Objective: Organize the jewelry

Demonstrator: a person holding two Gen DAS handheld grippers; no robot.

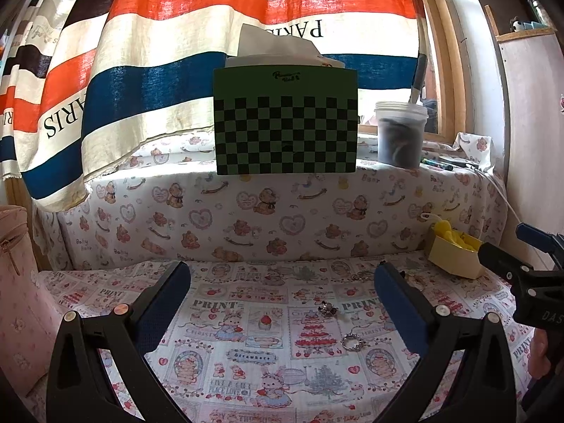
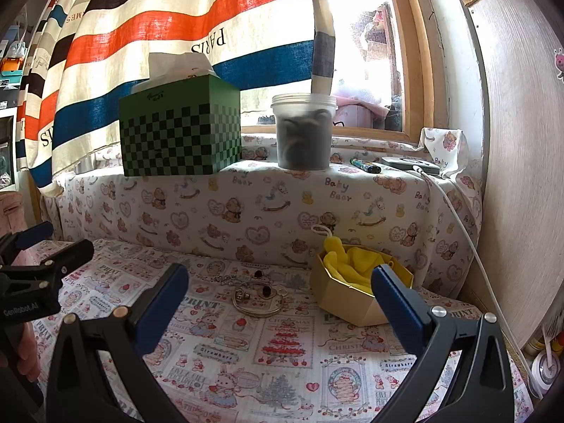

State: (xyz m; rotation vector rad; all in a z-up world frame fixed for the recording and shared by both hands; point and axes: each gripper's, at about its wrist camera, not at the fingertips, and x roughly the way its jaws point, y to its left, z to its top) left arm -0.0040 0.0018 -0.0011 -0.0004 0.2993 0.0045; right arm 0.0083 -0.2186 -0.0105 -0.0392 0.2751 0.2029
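Right wrist view: right gripper (image 2: 280, 294) and left gripper (image 1: 282, 294) both gape, empty. Silver bangle bracelet (image 2: 256, 301) at frame centre, possibly tangled; pinch its rim, lift toward gold hexagonal box (image 2: 347, 299).

The tablecloth (image 2: 282, 349) is white, printed with pink and red panels of rabbits, cakes and strawberries. The cloth over the ledge (image 2: 253, 208) shows brown bears and pink hearts on white. The tissue box (image 2: 176, 141) is green with a black checkerboard (plain green near its top). The curtain (image 2: 141, 35) carries orange, blue, black and cream stripes. The small box (image 2: 352, 303) is gold, holding a yellow cloth (image 2: 349, 261). The fingers (image 2: 162, 310) have blue pads.
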